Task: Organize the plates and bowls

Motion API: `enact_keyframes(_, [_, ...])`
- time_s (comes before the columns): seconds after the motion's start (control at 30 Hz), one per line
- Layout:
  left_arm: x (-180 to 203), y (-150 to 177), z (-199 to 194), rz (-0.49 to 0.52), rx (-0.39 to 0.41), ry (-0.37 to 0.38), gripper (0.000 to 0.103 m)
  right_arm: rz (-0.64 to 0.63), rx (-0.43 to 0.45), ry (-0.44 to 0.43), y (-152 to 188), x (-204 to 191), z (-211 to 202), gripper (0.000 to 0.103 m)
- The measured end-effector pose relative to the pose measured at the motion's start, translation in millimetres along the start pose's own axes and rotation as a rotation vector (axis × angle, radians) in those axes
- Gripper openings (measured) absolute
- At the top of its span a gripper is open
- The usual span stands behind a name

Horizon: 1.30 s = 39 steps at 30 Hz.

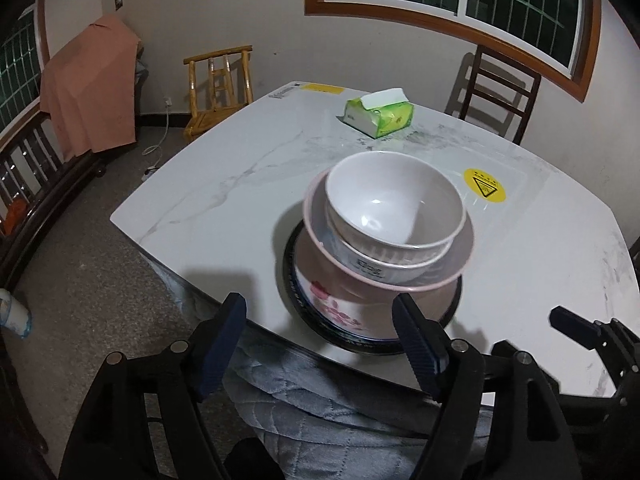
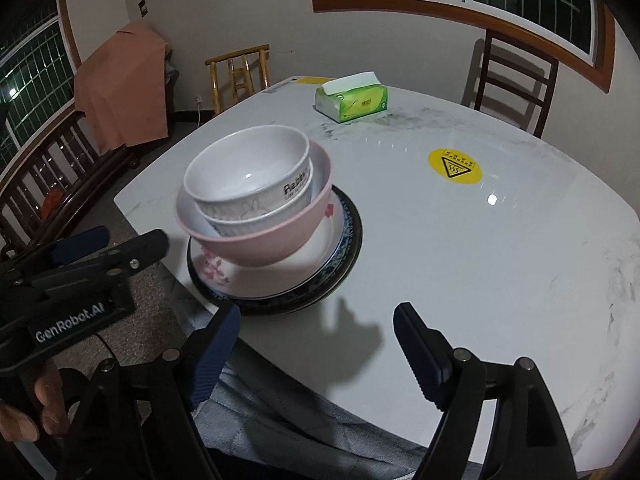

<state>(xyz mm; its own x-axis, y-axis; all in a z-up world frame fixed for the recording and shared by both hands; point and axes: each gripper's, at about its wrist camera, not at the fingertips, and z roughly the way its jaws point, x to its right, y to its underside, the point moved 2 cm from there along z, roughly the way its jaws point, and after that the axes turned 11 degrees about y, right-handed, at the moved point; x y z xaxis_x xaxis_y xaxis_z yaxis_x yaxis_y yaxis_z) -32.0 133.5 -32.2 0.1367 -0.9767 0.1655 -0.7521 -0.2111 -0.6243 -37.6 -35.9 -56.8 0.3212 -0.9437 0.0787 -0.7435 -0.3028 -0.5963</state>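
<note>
Closest to me, both sets of fingers stand spread wide with nothing between them. My left gripper [image 1: 320,344] hangs over the near edge of the surface [image 1: 224,184], its right-hand finger [image 1: 416,348] overlapping the rim of the plates in that view; I cannot tell whether it touches. My right gripper [image 2: 316,344] hovers above bare marble, the stack lying ahead and to the left of its fingers. In the right wrist view the left gripper also shows at the left edge, with a hand [image 2: 28,408] gripping it.

Just beyond the fingers sits the stack: a dark-rimmed plate [image 2: 348,248] at the bottom, a floral plate [image 1: 336,312] on it, then a pink bowl [image 2: 260,244], and two white bowls [image 1: 392,208] nested inside, tilted slightly.

Farther past the fingers, a round yellow warning sticker [image 2: 454,166] lies on the surface, well apart from the stack. Beyond it rests a green tissue pack [image 1: 380,114]. At the far side stand a dark wooden chair [image 2: 516,76] and a bamboo chair [image 1: 220,84].
</note>
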Motion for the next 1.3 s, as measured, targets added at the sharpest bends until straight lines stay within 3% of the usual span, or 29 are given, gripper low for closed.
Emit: enact_keyframes(1.3, [19,6,8,0.032,-0.021,0.023,0.073,-0.028,-0.021,0.000,5,-12,4,0.081])
